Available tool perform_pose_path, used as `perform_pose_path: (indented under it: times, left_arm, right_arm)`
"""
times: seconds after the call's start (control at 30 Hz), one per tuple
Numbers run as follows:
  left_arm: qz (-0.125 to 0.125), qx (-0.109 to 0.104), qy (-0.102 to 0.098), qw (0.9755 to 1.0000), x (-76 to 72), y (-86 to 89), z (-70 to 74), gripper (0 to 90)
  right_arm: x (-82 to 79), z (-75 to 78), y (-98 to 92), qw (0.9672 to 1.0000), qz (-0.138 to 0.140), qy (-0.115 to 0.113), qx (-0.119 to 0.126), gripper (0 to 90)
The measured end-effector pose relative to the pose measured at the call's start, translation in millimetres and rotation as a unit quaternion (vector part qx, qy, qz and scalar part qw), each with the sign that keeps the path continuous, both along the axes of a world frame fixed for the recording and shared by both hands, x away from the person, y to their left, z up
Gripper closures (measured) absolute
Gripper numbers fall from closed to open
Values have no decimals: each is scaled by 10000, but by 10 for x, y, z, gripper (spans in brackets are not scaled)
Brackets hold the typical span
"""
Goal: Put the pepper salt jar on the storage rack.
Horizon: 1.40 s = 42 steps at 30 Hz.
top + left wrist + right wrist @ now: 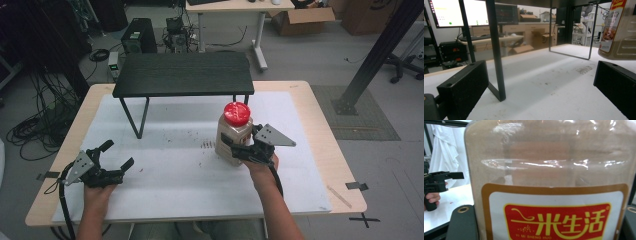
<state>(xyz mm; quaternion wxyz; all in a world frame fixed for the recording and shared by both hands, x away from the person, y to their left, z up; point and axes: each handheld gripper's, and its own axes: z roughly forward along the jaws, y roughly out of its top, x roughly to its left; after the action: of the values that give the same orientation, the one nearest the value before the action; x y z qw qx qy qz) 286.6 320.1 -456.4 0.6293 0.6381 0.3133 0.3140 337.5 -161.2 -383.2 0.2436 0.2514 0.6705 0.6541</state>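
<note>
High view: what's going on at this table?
A person holds a two-jaw gripper in each hand. The right gripper is shut on a clear plastic jar with a red lid, filled with tan grain, held upright in front of a small black shelf table. The left gripper rests open on the white mat, holding nothing.

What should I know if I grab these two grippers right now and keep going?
Right gripper: shut on the jar with the red lid, near the middle of the white mat.
Left gripper: open, holding nothing, low over the mat's left side.
The small black shelf stands at the back with nothing on top.
Done: jar gripped. In the left gripper view its base seems clear of the mat.
Left: probably carry it somewhere, maybe the shelf, and let go.
</note>
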Motion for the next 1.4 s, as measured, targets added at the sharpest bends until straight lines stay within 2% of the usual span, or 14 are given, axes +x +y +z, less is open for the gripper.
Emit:
perform_pose_path:
  times: [0.47,0.5,0.77,0.8,0.87,0.9,1.4]
  left_arm:
    - [1,-5,3,10000,1,2,0,3]
    - [2,-8,5,10000,2,2,0,3]
    - [1,-9,9,10000,3,3,0,3]
    - [0,-6,7,10000,2,3,0,3]
    - [0,-6,6,10000,2,3,0,2]
    - [2,-13,4,10000,2,2,0,2]
    - [-4,-2,5,10000,2,2,0,2]
  right_arm:
    - [59,398,19,9993,349,-112,-1,253]
    - [68,466,34,9990,433,-78,-7,253]
    - [92,661,83,9971,746,-93,66,252]
    - [107,746,91,9967,805,-101,101,252]
    - [110,764,92,9966,811,-102,101,252]
    - [127,844,97,9964,833,-145,77,252]
    - [242,1291,95,9942,1053,-201,-18,250]
